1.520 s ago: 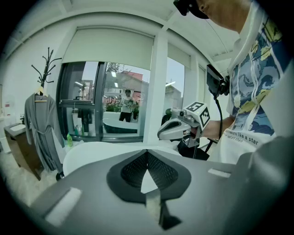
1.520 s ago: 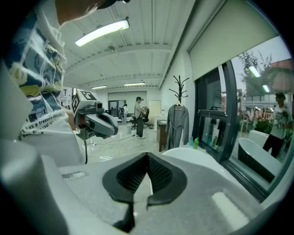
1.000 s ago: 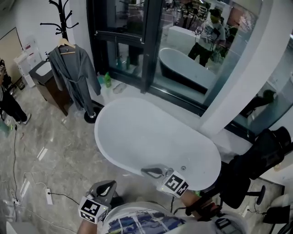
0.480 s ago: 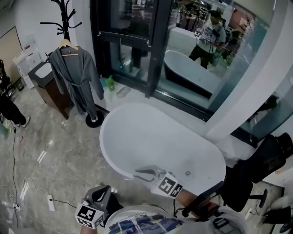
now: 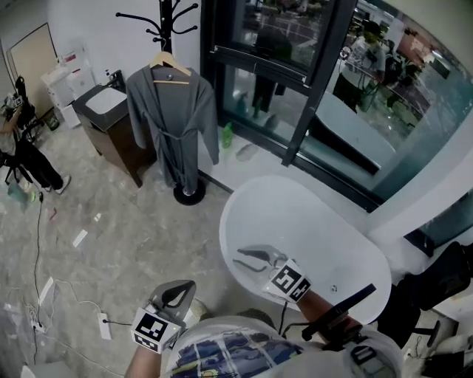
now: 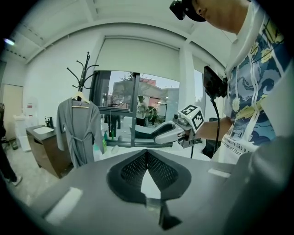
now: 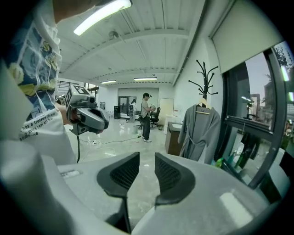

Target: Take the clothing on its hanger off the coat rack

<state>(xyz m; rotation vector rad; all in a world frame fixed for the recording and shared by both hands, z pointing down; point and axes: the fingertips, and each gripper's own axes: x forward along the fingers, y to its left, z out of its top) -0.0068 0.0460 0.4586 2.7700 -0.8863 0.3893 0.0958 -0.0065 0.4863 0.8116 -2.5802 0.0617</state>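
A grey robe [image 5: 171,122] hangs on a wooden hanger [image 5: 168,63] from a black coat rack [image 5: 166,22] at the back of the room, far from both grippers. My left gripper [image 5: 177,294] is low by my body, its tips touching and nothing in it. My right gripper [image 5: 247,258] hovers over the near rim of the bathtub; its jaws are opening with nothing between them. The left gripper view has the robe [image 6: 79,128] at far left, beyond the shut left gripper [image 6: 147,152]. The right gripper view has the robe [image 7: 198,131] at right, beyond the parted right gripper [image 7: 147,158].
A white bathtub [image 5: 295,221] lies between me and the glass wall. A dark cabinet with a white basin [image 5: 107,118] stands left of the rack, a green bottle [image 5: 227,135] to its right. A person [image 5: 22,148] stands far left. A power strip [image 5: 103,325] and cables lie on the floor.
My view has swung so that the rack and robe sit nearer the top centre. The right gripper's jaws have parted from shut. Both grippers stay low by my body.
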